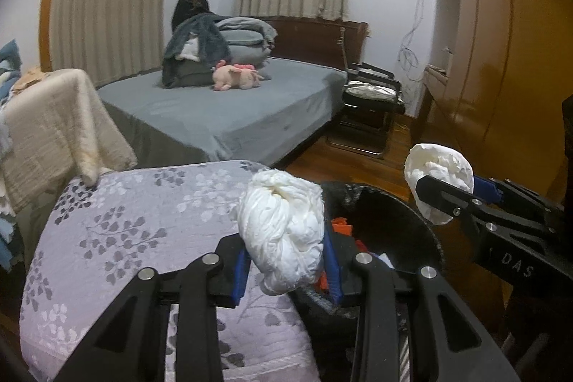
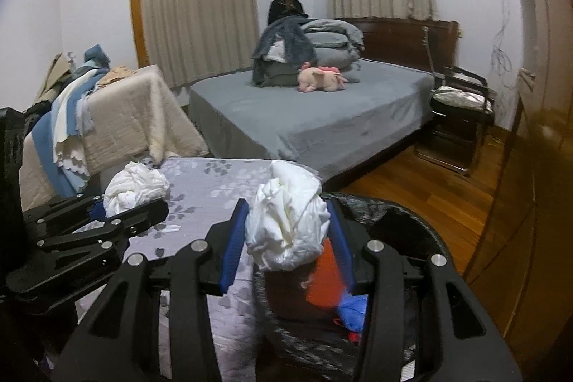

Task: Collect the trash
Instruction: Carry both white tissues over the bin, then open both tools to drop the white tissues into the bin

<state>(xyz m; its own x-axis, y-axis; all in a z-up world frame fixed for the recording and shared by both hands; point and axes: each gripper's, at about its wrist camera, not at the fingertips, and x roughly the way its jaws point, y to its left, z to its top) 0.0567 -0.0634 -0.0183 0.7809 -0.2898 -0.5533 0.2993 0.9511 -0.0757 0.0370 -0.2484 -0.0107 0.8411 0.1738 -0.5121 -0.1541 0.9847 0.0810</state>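
My left gripper is shut on a crumpled white paper wad, held over the edge of a lilac flowered cushion beside a black trash bin. My right gripper is shut on a second white paper wad, held above the near rim of the black bin. Orange and blue scraps lie inside the bin. Each gripper shows in the other's view: the right one with its wad, the left one with its wad.
A grey bed with folded bedding and a pink plush pig stands behind. A cream-covered piece of furniture with piled cloths is at left. A black chair and a wooden wardrobe stand at right on the wood floor.
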